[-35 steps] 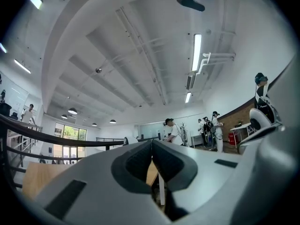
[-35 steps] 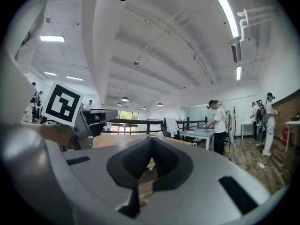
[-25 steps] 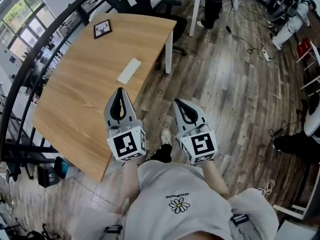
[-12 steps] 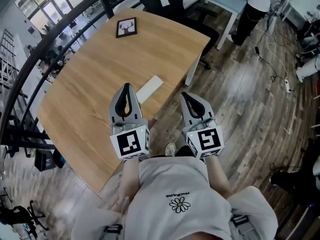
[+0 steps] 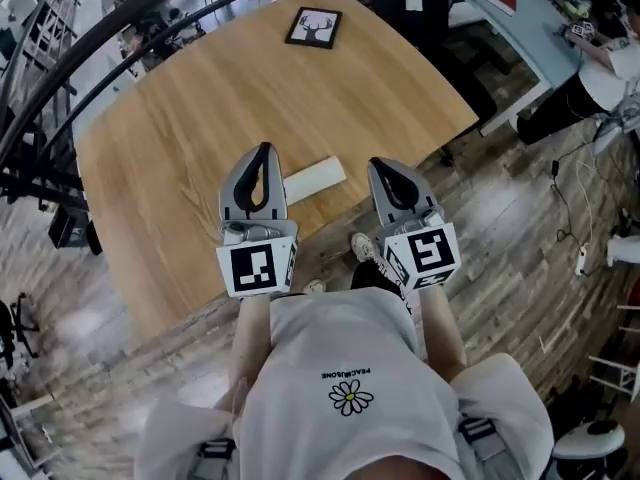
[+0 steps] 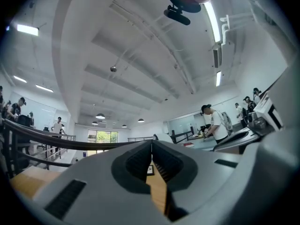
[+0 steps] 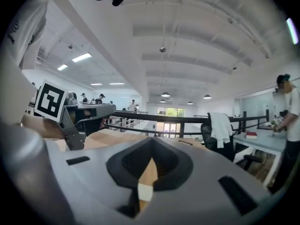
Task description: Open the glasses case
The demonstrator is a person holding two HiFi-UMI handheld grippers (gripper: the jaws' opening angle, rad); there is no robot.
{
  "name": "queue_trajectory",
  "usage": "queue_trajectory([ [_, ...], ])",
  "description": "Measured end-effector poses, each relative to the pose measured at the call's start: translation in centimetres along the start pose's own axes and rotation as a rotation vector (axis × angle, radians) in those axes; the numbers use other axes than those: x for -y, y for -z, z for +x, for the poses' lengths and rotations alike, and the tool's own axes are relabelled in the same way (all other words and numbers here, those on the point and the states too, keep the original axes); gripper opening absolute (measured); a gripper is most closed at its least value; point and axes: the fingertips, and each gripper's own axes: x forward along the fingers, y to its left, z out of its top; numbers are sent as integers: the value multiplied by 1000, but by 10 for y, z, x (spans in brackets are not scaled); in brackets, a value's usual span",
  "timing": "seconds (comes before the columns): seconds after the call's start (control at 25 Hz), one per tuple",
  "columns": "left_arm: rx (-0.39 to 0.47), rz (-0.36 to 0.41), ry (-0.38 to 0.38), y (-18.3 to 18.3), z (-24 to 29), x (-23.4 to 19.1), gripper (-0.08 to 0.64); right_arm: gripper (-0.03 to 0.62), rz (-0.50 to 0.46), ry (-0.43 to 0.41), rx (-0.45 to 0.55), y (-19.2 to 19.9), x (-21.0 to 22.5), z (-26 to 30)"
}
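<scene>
A flat, cream-white glasses case (image 5: 312, 179) lies closed on the wooden table (image 5: 180, 118), near its front edge. My left gripper (image 5: 265, 150) hovers just left of the case, its jaws shut and empty. My right gripper (image 5: 378, 165) is held to the right of the case at the table's edge, also shut with nothing in it. In the right gripper view a pale sliver of the case (image 7: 145, 191) shows through the gap behind the closed jaws, and the left gripper (image 7: 75, 114) appears at the left. The left gripper view looks level across the table (image 6: 157, 191) toward the far railing.
A small framed deer picture (image 5: 313, 27) lies at the table's far end. A black railing (image 5: 70, 78) curves behind the table on the left. A blue-grey desk (image 5: 530, 18) and people stand at the far right. Wood-plank floor (image 5: 520, 238) lies to the right.
The view has swung so the table now sits straight ahead. Both grippers, still shut, have come over the table's front edge on either side of the case.
</scene>
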Motion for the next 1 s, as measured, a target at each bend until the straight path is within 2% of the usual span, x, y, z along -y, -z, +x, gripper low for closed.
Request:
queue_trajectory([
  [0.16,-4,10,-124,3,26,-4,18,5,-55,-192,-31,3,18,41],
  [0.32,-18,49,-235,6,40,-1,18,5,-24,-354,-37,10,30,72],
  [0.68,-43,83,-469,17,38,1,18,5,-46,-615,-34,25,34,103],
  [0.84,-75,97,-558,28,24,1,18,6,-126,-764,-24,37,20,99],
  [0.96,-107,112,-585,35,21,4,18,6,-184,-894,-38,54,10,92],
  [1.0,-116,112,-590,38,21,6,18,75,-190,-950,-71,66,6,90],
])
